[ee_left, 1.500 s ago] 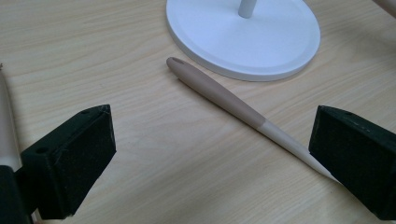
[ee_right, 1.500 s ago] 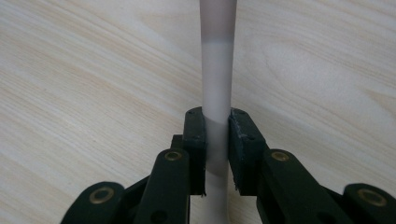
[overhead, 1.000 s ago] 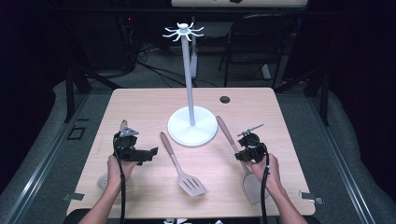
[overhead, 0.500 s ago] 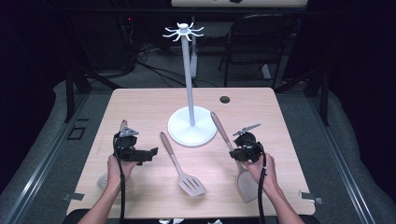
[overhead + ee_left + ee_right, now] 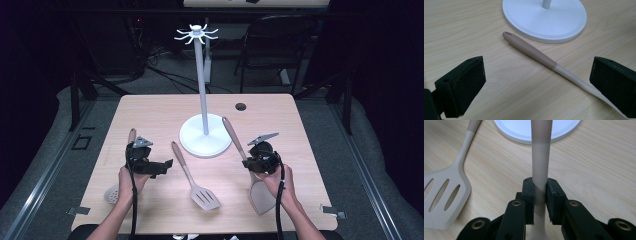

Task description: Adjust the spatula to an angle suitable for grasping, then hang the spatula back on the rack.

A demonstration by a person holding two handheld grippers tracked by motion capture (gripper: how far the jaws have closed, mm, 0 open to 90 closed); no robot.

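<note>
1. The table [image 5: 165,107] is a light wood top with a small dark round hole [image 5: 241,106] near its far edge, right of centre.
2. A white utensil stand [image 5: 205,135] sits at the middle of the table, its round base a little toward the far edge and its thin pole rising to a ring of hooks [image 5: 196,34] at the top.
3. The right gripper [image 5: 260,159] is near the right half of the near edge, held by the person's right hand [image 5: 274,177]. In the right gripper view its jaws are clamped on the handle of a solid spatula [image 5: 540,157], pads pressed on both sides of the shaft.
4. That solid spatula's brown handle end points toward the stand's base and lies close beside its right rim; its blade [image 5: 262,196] lies toward the near edge, under the hand.
5. The left gripper [image 5: 161,166] is over the left half of the table, held by the left hand [image 5: 131,177]. Its jaws stand wide apart and hold nothing.
6. A slotted spatula [image 5: 192,177] lies flat between the two grippers, handle tip just short of the stand's base, slotted blade toward the near edge. In the left gripper view its handle runs across the gap between the jaws.
7. A third utensil lies along the left edge: a brown handle tip [image 5: 131,135] shows beyond the left gripper and a perforated round head [image 5: 112,194] near the near-left corner.
8. Bare table lies along the far edge, in both far corners and at the right edge.
</note>
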